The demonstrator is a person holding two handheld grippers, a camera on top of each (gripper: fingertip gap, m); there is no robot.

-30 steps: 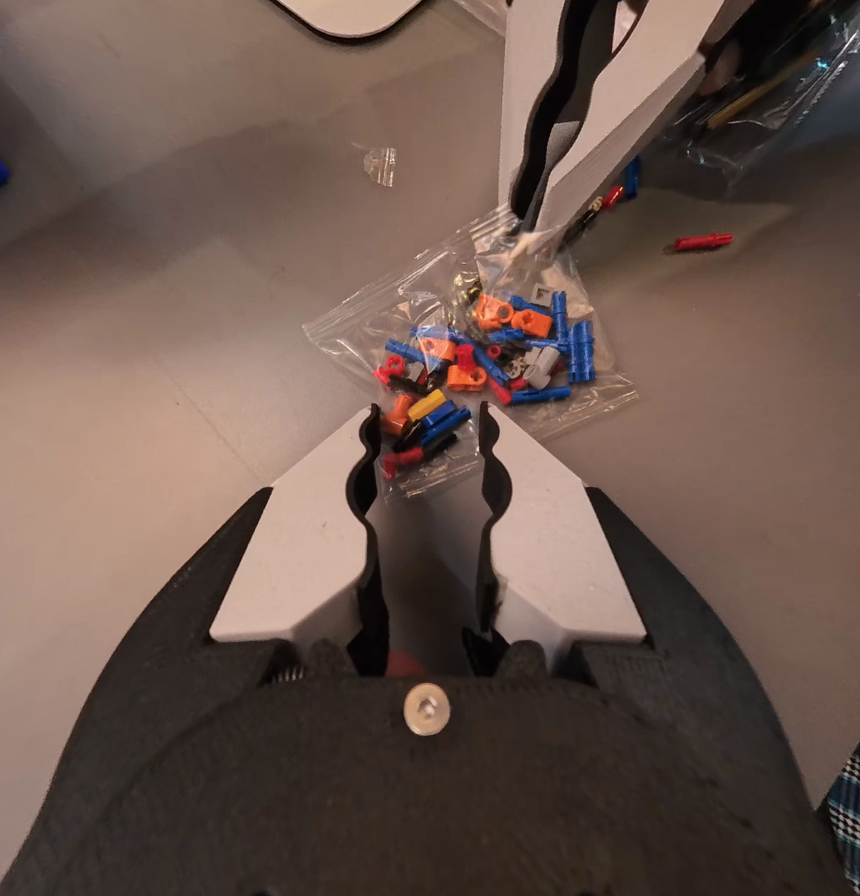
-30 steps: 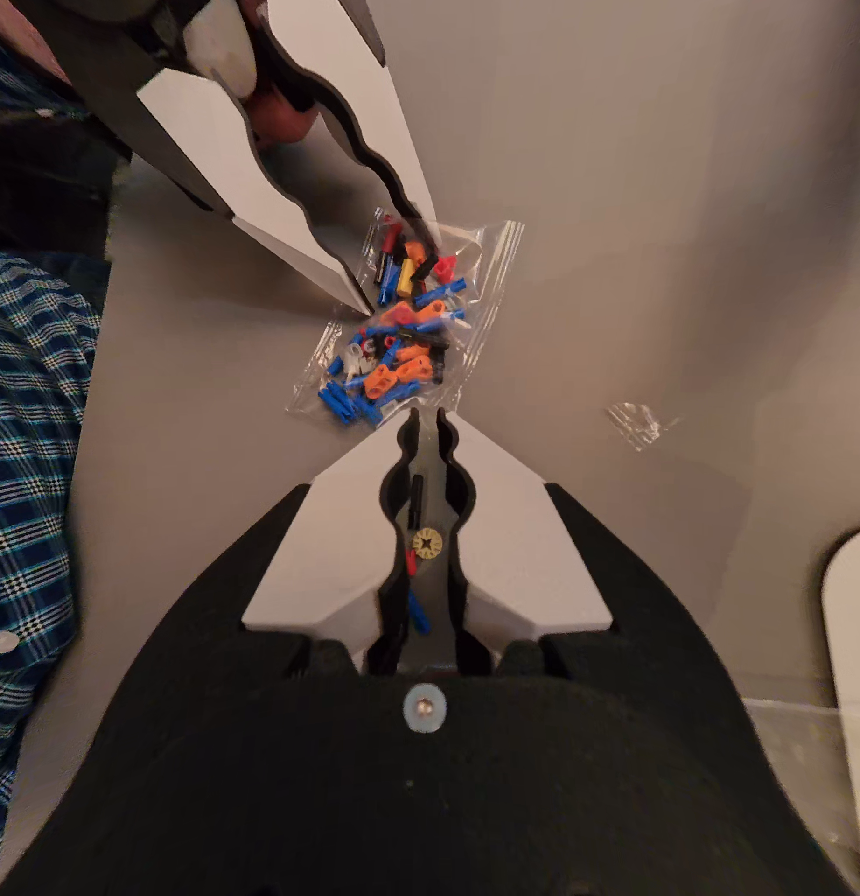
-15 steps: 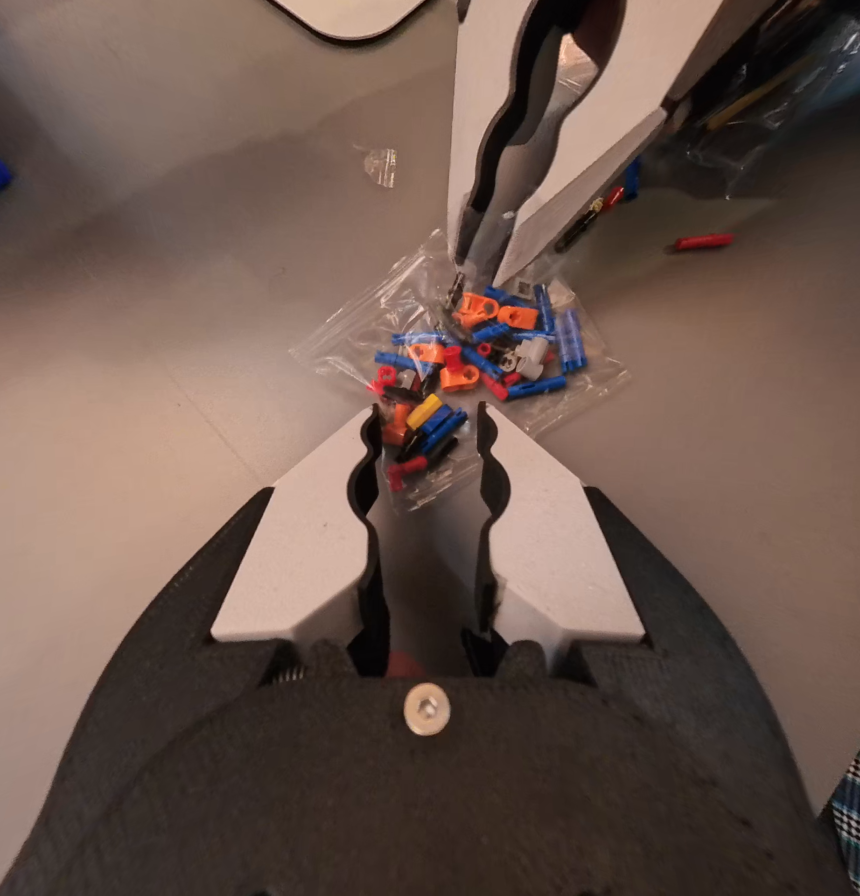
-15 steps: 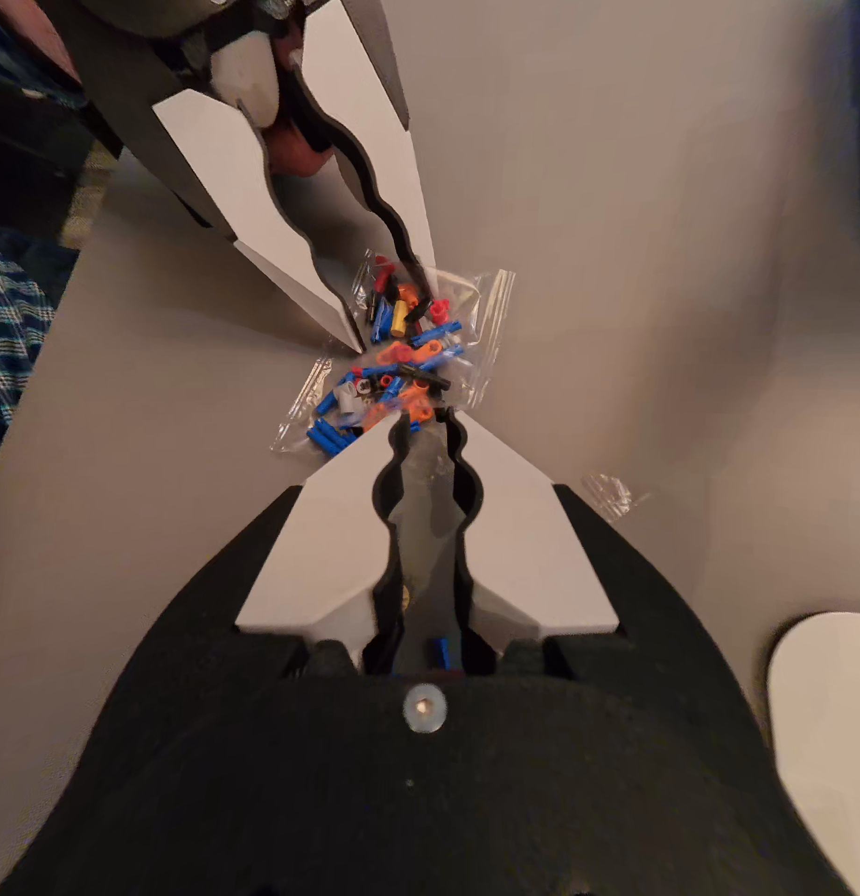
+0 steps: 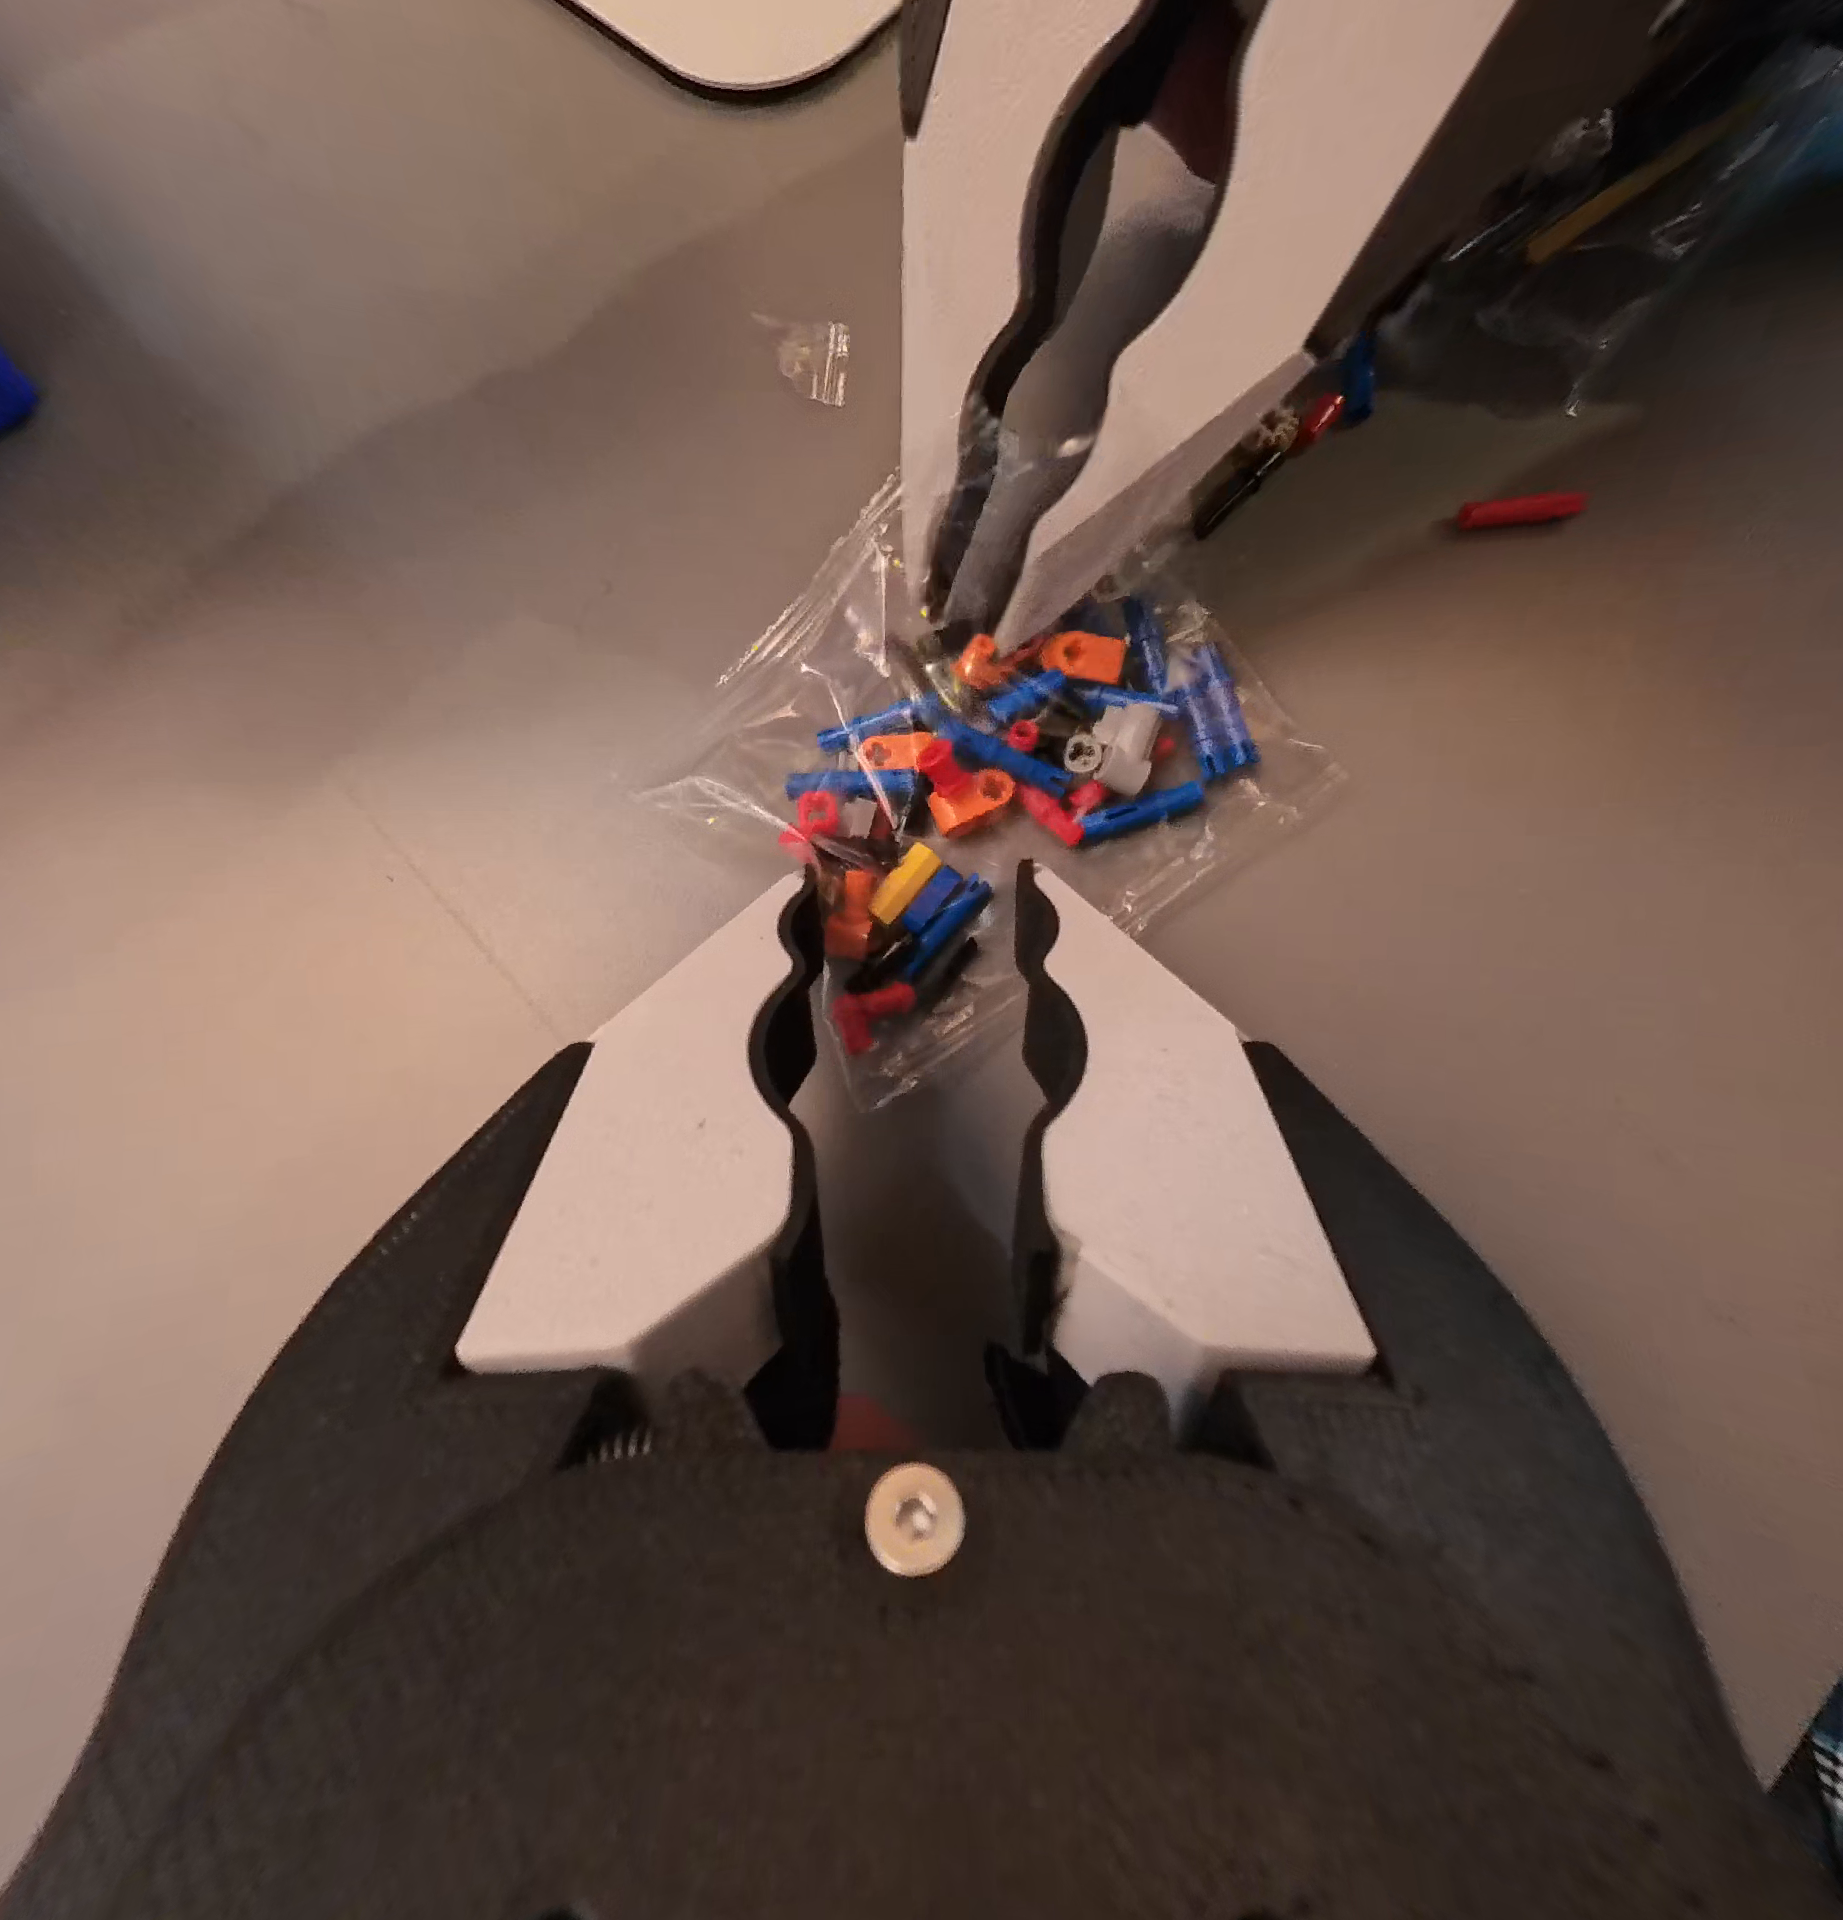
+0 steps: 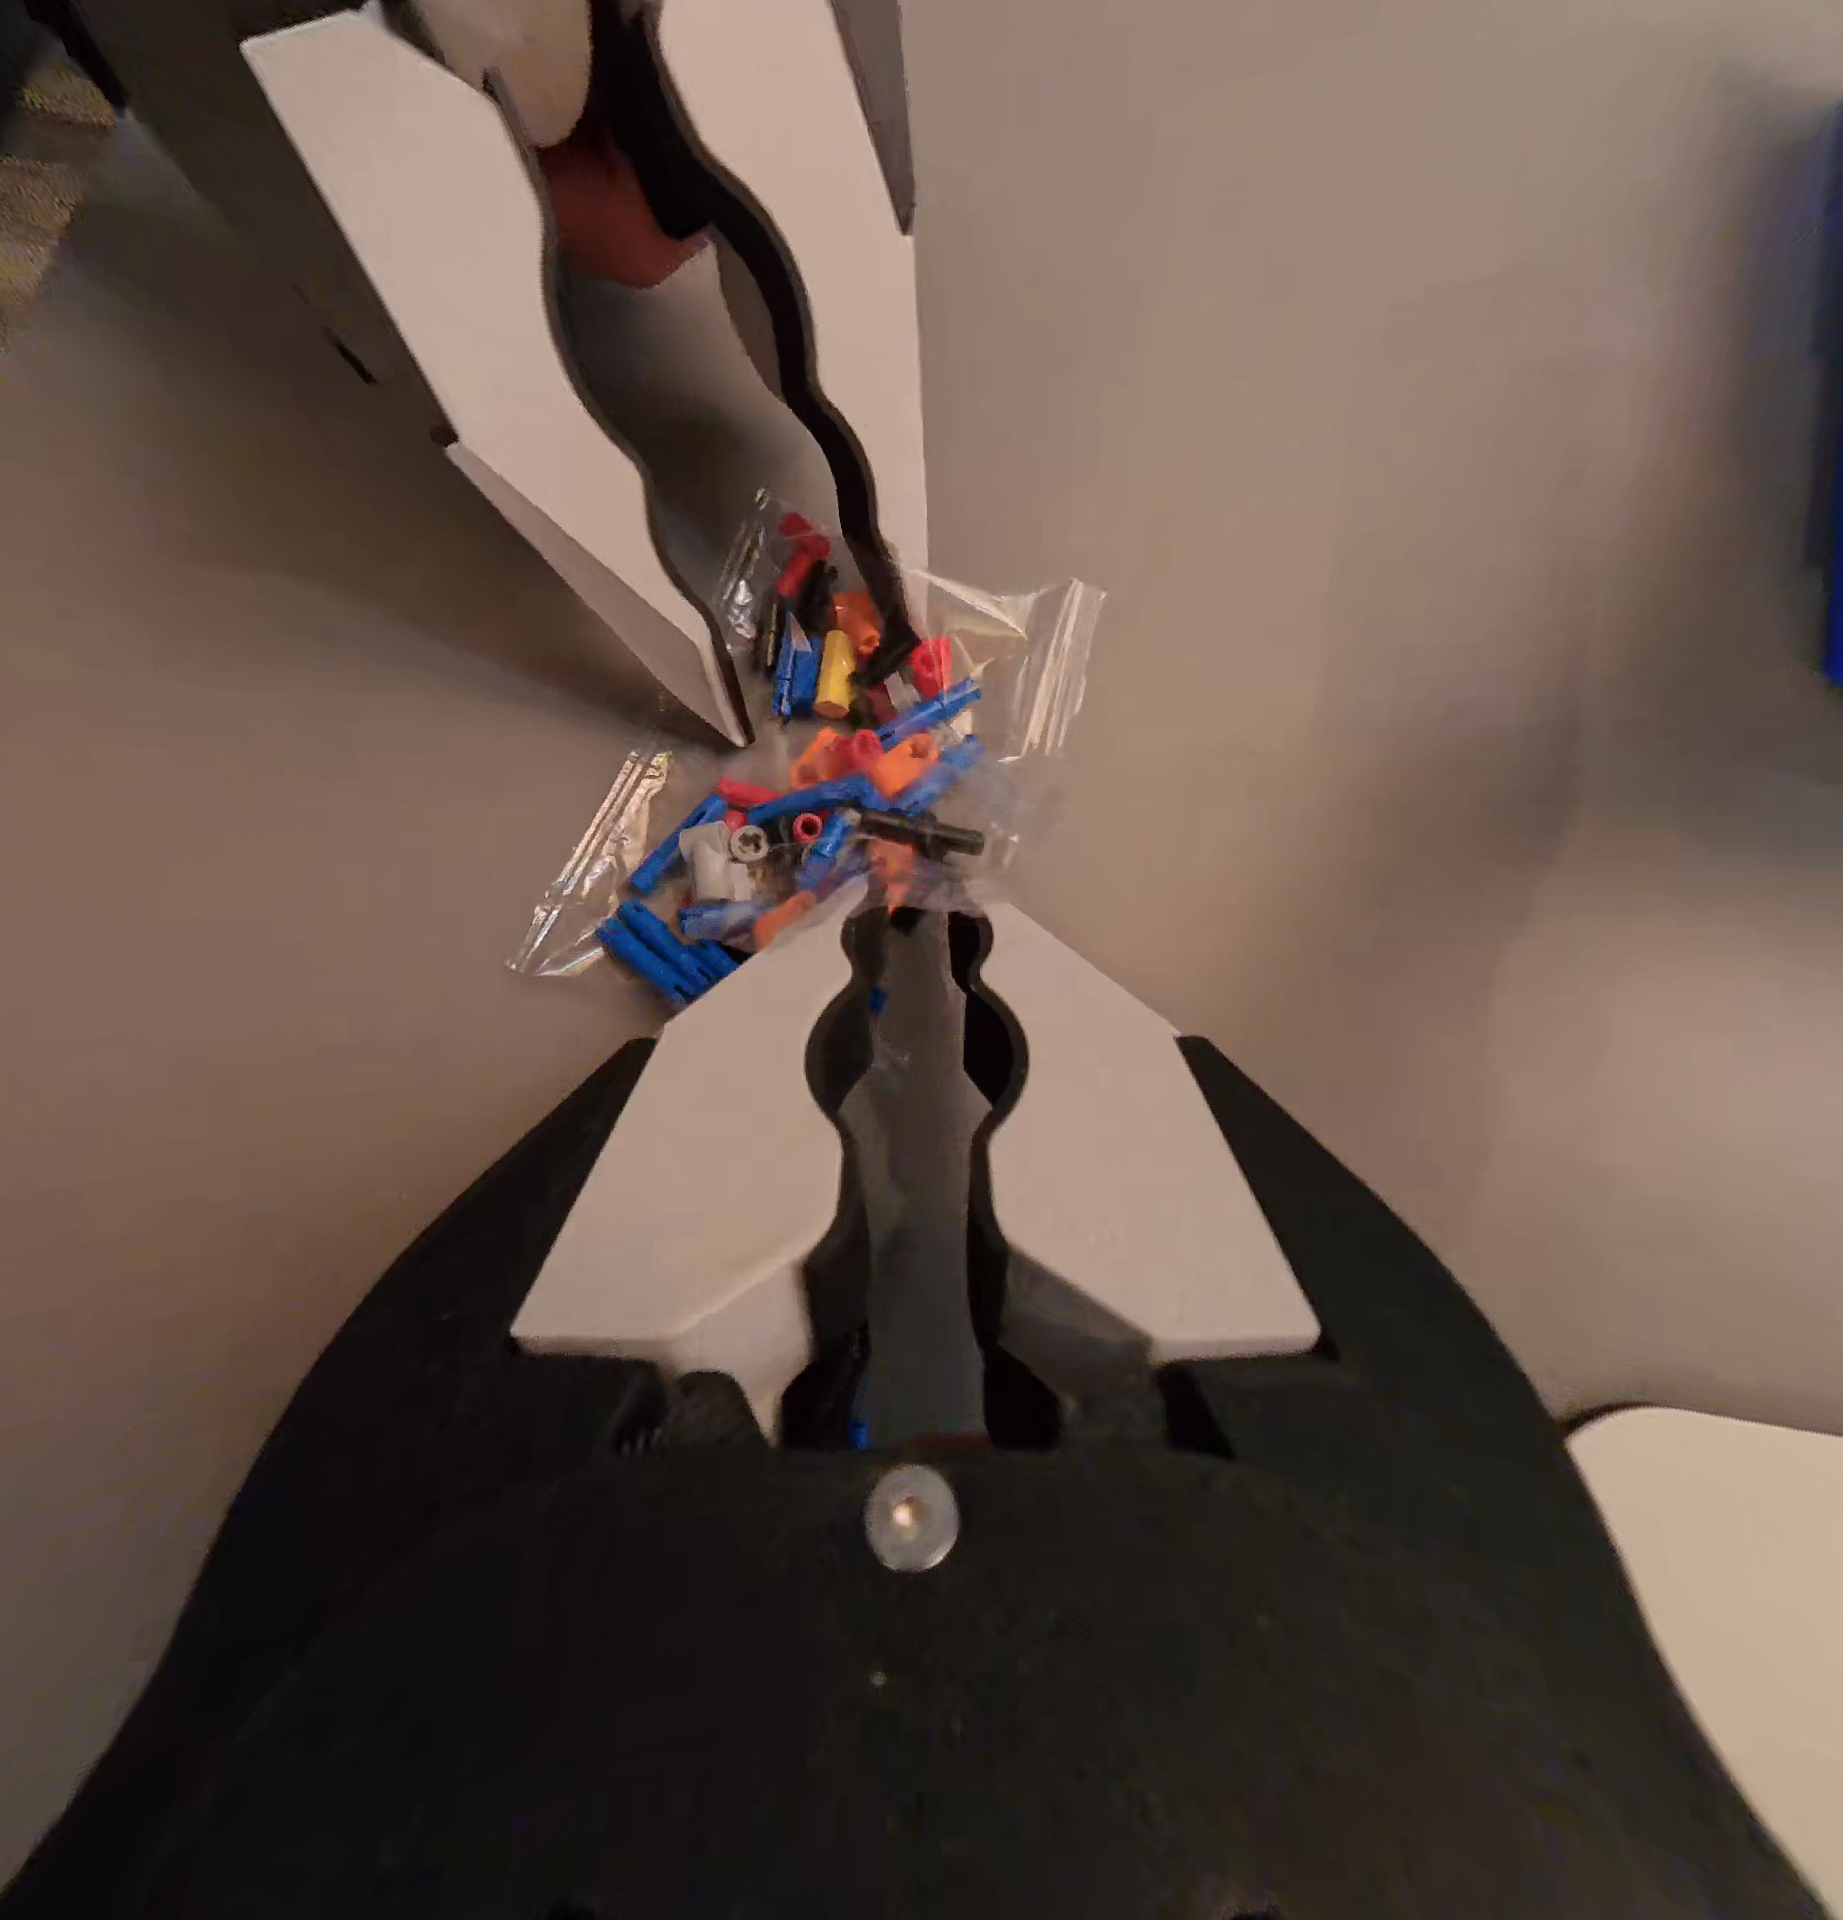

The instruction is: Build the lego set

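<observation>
We note the parts bag between both grippers — left gripper wide astride its near end, right gripper narrowed at the opposite edge, grasp unconfirmed.

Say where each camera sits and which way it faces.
Left wrist view: on the left claw, looking along its open fingers at the clear bag of lego pieces; the right claw faces it.
Right wrist view: on the right claw, facing the opposite way at the bag.
Shared: bag, both claws, grey table.
</observation>
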